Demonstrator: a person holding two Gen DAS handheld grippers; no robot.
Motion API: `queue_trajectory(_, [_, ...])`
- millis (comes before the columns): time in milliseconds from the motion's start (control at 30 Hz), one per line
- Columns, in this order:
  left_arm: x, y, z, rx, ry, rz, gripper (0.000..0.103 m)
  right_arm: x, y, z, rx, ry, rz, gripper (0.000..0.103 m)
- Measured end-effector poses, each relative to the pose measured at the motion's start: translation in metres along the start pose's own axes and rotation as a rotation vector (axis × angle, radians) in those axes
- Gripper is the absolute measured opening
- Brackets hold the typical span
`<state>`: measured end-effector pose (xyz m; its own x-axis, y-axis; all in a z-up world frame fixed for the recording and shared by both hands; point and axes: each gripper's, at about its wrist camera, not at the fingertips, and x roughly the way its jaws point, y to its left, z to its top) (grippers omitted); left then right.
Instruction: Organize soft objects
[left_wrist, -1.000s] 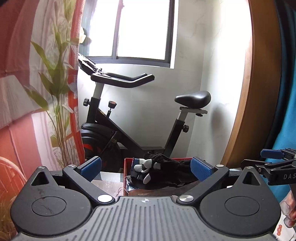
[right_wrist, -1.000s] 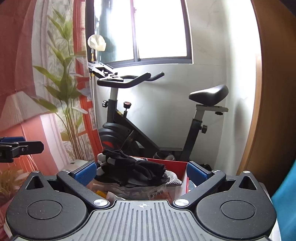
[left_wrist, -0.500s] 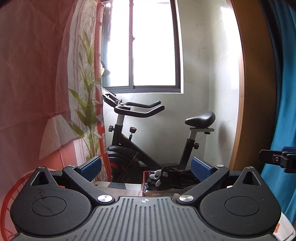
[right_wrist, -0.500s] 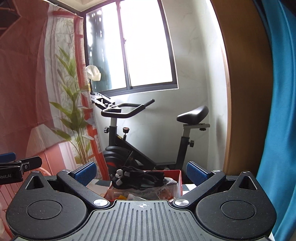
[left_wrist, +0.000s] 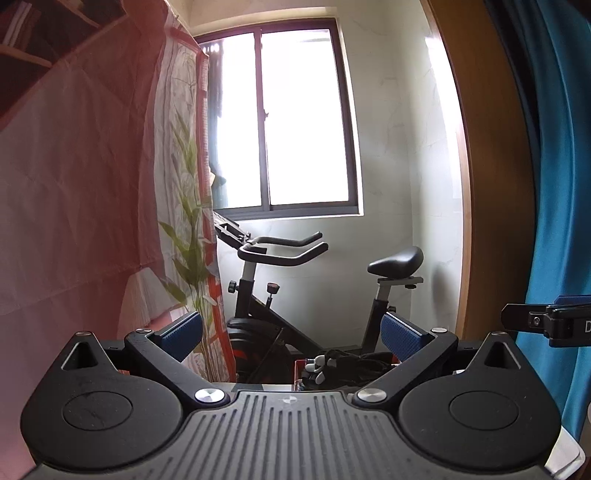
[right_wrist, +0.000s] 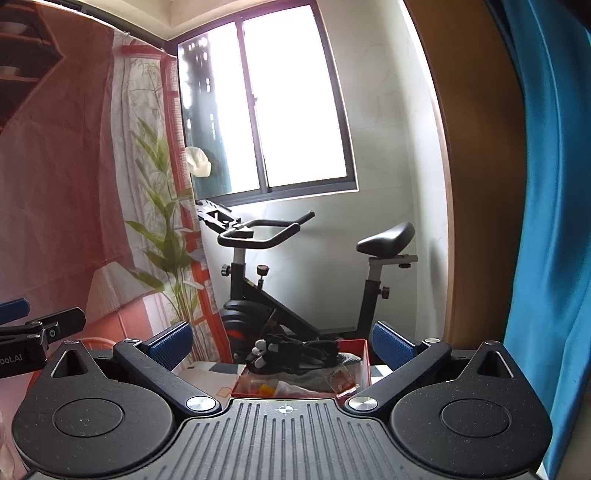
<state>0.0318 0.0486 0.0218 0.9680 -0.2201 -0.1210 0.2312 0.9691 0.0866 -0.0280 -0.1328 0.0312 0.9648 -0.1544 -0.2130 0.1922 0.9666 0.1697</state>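
A red box (right_wrist: 364, 363) sits on a low table ahead, holding black gloves with grey fingertips (right_wrist: 291, 350) piled on top of other items. The gloves also show in the left wrist view (left_wrist: 340, 363), partly hidden behind the gripper body. My left gripper (left_wrist: 291, 336) is open and empty, well back from the box. My right gripper (right_wrist: 282, 341) is open and empty, also back from the box. Each gripper's side shows at the edge of the other's view.
A black exercise bike (right_wrist: 295, 280) stands behind the box under a window. A leafy plant (right_wrist: 162, 229) and a red-and-white curtain (right_wrist: 74, 184) are at the left. A wooden door frame (right_wrist: 472, 184) and blue curtain (right_wrist: 546, 221) are at the right.
Both grippers have pulled back and away from the box; the box and gloves now look smaller and farther. Both jaws stay open.
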Motion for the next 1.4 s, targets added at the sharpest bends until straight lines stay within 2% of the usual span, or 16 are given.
queue_trajectory(167, [-0.008,-0.004,0.002,-0.005,-0.006,0.039,0.103,-0.004,0.004,0.0,-0.013,-0.004,0.006,0.103])
queue_trajectory(1400, [0.003,-0.01,0.003,-0.026,0.053,0.082,0.103,0.0,0.007,-0.006,-0.013,0.006,-0.107,0.103])
